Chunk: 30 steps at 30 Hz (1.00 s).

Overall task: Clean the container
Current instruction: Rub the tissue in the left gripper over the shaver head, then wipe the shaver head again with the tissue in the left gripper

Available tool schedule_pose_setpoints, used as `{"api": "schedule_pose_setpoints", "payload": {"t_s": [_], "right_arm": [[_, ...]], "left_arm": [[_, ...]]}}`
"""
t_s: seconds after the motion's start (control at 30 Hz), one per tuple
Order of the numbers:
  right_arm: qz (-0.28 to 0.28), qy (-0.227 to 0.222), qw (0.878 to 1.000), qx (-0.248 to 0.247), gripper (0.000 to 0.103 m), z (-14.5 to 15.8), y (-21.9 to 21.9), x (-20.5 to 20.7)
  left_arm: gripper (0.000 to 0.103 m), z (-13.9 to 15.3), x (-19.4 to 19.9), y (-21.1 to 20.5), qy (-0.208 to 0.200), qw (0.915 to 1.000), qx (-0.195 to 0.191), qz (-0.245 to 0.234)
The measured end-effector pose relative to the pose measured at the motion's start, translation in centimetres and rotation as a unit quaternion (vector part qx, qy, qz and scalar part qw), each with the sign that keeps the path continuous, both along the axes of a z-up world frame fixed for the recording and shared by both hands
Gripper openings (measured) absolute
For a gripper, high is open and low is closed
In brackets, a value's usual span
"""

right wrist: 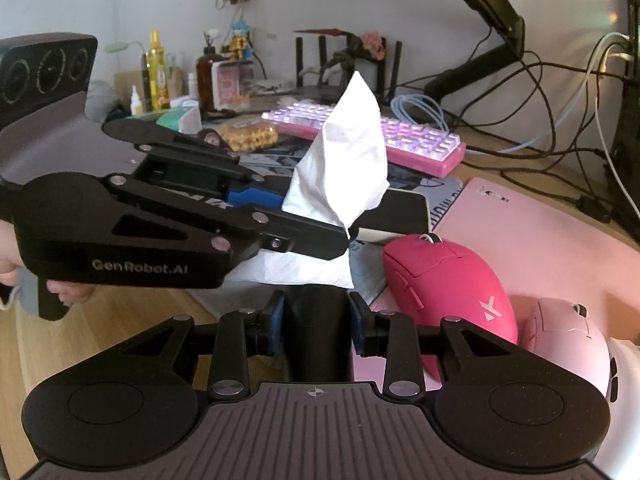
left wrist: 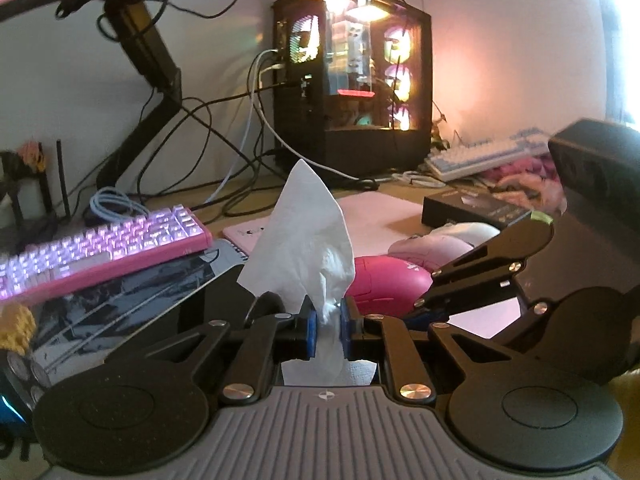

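Observation:
My left gripper (left wrist: 328, 322) is shut on a white tissue (left wrist: 304, 236) that stands up between its blue pads. In the right wrist view the left gripper (right wrist: 320, 216) comes in from the left with the tissue (right wrist: 348, 160) at its tip. My right gripper (right wrist: 317, 328) is shut on a black upright container (right wrist: 316, 332), gripped between its blue pads just below the tissue. A white tissue sheet (right wrist: 304, 268) lies under the left gripper. In the left wrist view the right gripper's body (left wrist: 500, 276) is at the right.
A magenta mouse (right wrist: 448, 284) and a pale pink mouse (right wrist: 568, 332) lie on a pink mat (right wrist: 540, 232) to the right. A pink keyboard (right wrist: 376, 140) sits behind. A lit PC case (left wrist: 352, 92), cables, and bottles (right wrist: 156, 72) stand at the back.

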State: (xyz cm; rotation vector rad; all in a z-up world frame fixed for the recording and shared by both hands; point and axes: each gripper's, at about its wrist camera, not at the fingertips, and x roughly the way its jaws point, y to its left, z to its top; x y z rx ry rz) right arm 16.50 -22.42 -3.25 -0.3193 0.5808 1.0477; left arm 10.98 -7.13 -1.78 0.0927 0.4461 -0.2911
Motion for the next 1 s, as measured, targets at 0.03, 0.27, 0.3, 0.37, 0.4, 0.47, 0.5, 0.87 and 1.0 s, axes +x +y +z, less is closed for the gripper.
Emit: {"api": "schedule_pose_setpoints", "payload": {"t_s": [0.03, 0.27, 0.3, 0.37, 0.4, 0.47, 0.5, 0.87, 1.0], "right_arm": [[0.0, 0.0, 1.0, 0.0, 0.036, 0.0, 0.0, 0.0], [-0.001, -0.002, 1.0, -0.001, 0.036, 0.0, 0.1, -0.2], [-0.001, -0.002, 1.0, -0.001, 0.036, 0.0, 0.1, -0.2], [-0.001, -0.003, 1.0, -0.001, 0.036, 0.0, 0.1, -0.2], [-0.001, -0.002, 1.0, 0.0, 0.036, 0.0, 0.1, -0.2], [-0.001, -0.001, 1.0, 0.0, 0.036, 0.0, 0.1, -0.2], [-0.001, -0.002, 1.0, -0.001, 0.036, 0.0, 0.1, -0.2], [0.0, -0.002, 1.0, 0.0, 0.036, 0.1, -0.2, 0.2], [0.0, -0.003, 1.0, -0.001, 0.036, 0.0, -0.1, 0.1]], "left_arm": [[0.016, 0.0, -0.1, -0.2, -0.001, 1.0, 0.005, -0.002], [0.013, 0.0, -0.7, -1.8, -0.015, 0.9983, 0.048, -0.028], [0.013, 0.0, -0.7, -1.8, -0.016, 0.9983, 0.049, -0.028], [0.013, 0.0, -0.7, -1.6, -0.013, 0.9986, 0.039, -0.034], [0.013, 0.0, -0.7, -1.4, -0.011, 0.9987, 0.031, -0.038], [0.013, 0.0, -0.6, -1.2, -0.008, 0.9988, 0.023, -0.043], [0.014, 0.0, -0.6, -1.2, -0.006, 0.9988, 0.02, -0.045], [0.016, 0.0, -0.1, 0.1, 0.001, 0.9999, -0.004, 0.015], [0.017, 0.1, 0.2, 0.8, 0.004, 0.9994, -0.015, 0.03]]}}
